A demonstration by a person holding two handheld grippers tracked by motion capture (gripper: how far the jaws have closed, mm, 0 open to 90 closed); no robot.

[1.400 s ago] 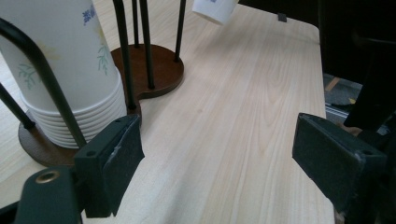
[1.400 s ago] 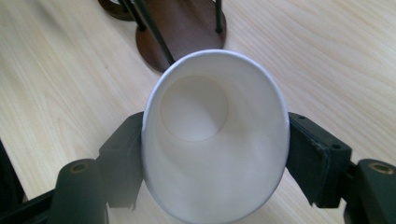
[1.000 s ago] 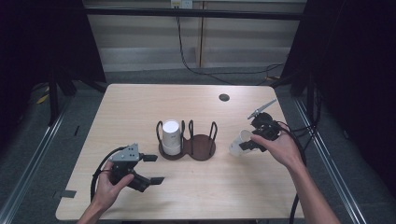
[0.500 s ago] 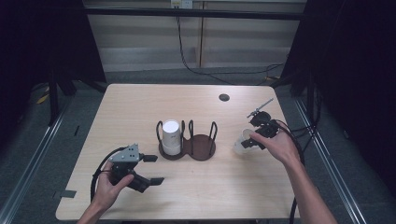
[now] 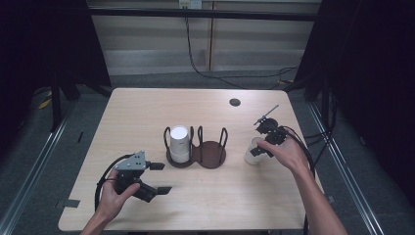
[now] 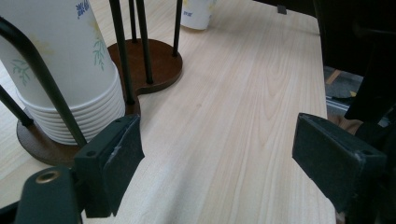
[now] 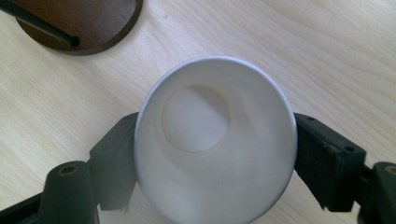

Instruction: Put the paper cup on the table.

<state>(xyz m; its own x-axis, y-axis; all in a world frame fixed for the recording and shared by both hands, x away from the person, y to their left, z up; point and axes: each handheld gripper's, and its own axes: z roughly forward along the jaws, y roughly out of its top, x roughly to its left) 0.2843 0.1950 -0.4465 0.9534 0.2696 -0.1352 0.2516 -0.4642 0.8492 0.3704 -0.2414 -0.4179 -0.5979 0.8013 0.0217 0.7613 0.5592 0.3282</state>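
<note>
Just left of the cup (image 5: 254,152), the brown rack (image 5: 211,155) holds stacked cups (image 5: 179,143).

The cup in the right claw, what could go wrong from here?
1. The cup sits between the right claw, whose jaws have just been opening; its rim looks squeezed oval, so it may spring or tip on release.
2. It is upright, while the stack in the holder is upside down, so it might not nest.

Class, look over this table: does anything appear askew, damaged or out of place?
The paper cup between the right gripper jaws has an oval, squeezed rim; those jaws have just been opening. It stands apart from the cup holder.
</note>
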